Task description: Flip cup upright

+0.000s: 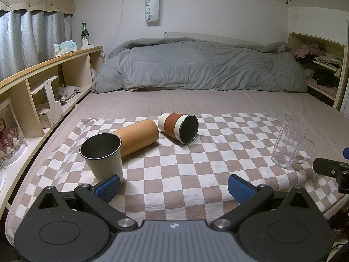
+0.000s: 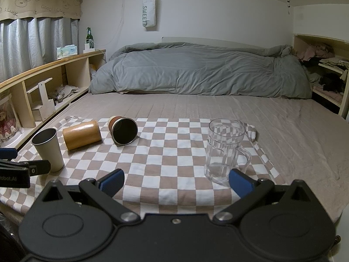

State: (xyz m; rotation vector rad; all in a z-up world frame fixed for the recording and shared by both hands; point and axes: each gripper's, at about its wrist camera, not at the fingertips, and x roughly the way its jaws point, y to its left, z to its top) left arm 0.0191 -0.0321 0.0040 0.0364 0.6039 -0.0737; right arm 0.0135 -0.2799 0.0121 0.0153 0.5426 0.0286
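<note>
Checkered cloth (image 1: 196, 174) spread on the bed (image 1: 196, 102), four vessels on it. Brown-and-cream cup (image 1: 177, 127) lies on its side near the cloth's far edge, dark mouth facing toward the cameras and a bit right; not upright. Same cup in right wrist view (image 2: 122, 130), mouth toward the lens. Bamboo tumbler (image 1: 136, 136) also lies on its side just left of that cup, the two close or touching at the cup's base end, cannot tell which. Its near end sits right behind the steel cup (image 1: 102, 156), which stands upright, mouth up, at the cloth's left side. Clear glass mug (image 1: 290, 140) stands upright at the right side, well apart from the others, handle to the right.

Left claw (image 1: 173, 184) released, blue pads wide apart, nothing between them, low over the near part of the cloth. Its left pad (image 1: 108, 185) overlaps the base of the steel cup in the left wrist view; contact unclear. Right claw (image 2: 176, 182) also released, spread wide and holding nothing, over the near cloth; its right pad (image 2: 241, 183) sits just in front of the glass mug's base in the right wrist view, contact unclear.

Each claw shows at the edge of the other's view. Grey duvet (image 1: 200, 65) bunched at the far end of the bed. Wooden shelf (image 1: 50, 69) along the left, green bottle (image 1: 84, 31) and tissue box (image 1: 65, 47) on top. White tote bag (image 1: 152, 5) hangs on the back wall.
</note>
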